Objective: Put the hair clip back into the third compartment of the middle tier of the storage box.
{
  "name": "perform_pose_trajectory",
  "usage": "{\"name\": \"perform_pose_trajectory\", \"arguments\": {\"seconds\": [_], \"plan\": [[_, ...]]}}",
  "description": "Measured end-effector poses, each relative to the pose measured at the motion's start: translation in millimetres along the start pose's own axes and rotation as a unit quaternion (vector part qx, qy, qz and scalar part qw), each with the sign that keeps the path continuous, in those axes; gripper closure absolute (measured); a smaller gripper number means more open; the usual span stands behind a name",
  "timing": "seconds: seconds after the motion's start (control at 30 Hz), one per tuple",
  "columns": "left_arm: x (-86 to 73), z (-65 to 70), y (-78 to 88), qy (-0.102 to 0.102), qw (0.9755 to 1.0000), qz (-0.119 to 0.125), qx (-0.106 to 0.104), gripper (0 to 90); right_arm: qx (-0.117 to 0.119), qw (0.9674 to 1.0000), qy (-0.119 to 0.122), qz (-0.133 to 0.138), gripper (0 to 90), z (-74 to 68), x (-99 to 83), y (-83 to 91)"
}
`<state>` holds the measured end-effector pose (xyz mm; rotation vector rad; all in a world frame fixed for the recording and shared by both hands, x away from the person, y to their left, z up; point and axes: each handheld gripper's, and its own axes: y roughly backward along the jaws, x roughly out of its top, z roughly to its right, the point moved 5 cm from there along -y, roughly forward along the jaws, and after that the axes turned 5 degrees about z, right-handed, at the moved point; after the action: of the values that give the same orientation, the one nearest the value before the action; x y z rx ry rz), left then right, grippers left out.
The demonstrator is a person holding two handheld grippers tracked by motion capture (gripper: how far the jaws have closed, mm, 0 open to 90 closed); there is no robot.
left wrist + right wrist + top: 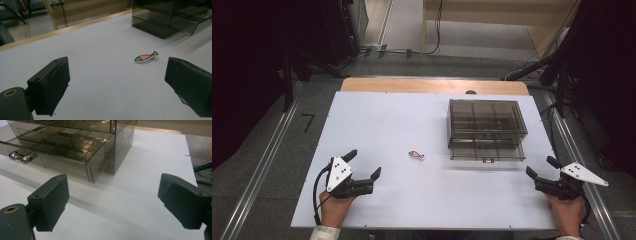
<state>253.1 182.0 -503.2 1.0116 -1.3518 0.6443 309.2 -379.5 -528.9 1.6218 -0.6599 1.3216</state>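
High view first: white counter (412, 125) with a smoky see-through drawer box (486, 129) sitting on the far right part of it. Its bottom drawer (487, 151) is pulled out a bit toward the near side. The dividers inside are visible, but whether anything is in the compartments is hard to tell from up here. A little fish-shaped piece (415, 155), pink with a green head, lies flat around the middle of the counter, left of the box and well apart from it. The left tongs (363, 165) are near the near-left corner, wide open and holding nothing. The right tongs (542, 167) are at the near-right edge, also spread open and empty.

Left gripper view: the fish-shaped piece (145, 57) lies beyond the open jaws, closer to the right one, touching neither. The drawer box (172, 17) is farther off at upper right.

Right gripper view: the jaws are gaping, with just bare counter (155, 152) between them. The pulled-out drawer (57, 147) is just ahead, with a metal handle (22, 156) on its front, and the compartments that are visible look empty.
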Motion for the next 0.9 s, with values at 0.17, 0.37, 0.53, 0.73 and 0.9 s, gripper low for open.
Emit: {"name": "perform_pose_trajectory", "arguments": {"seconds": [0.17, 0.37, 0.53, 0.73, 0.9], "plan": [[4.6, 5.6, -4.4, -0.002, 1.0, 0.001, -0.009, 6.5, 0.0, 1.0, -0.001, -0.001, 8.6, 0.2, 0.0, -0.1], [11.4, 14.0, -12.2, -0.008, 0.9997, 0.002, -0.023, 6.5, 0.0, 1.0, -0.001, -0.001, 8.6, 0.0, -0.1, 0.0], [15.2, 21.9, -20.9, -0.016, 0.9993, 0.001, -0.033, 7.9, 0.0, 1.0, 0.0, -0.001, 8.7, 0.0, 0.0, -0.1], [15.6, 29.0, -31.5, -0.028, 0.9989, -0.01, -0.037, 7.9, 0.001, 1.0, 0.0, -0.001, 8.7, 0.0, 0.0, -0.1], [17.9, 36.5, -43.4, -0.038, 0.9983, -0.017, -0.041, 9.6, 0.001, 1.0, 0.0, -0.001, 8.7, 0.1, 0.0, -0.1]]}}
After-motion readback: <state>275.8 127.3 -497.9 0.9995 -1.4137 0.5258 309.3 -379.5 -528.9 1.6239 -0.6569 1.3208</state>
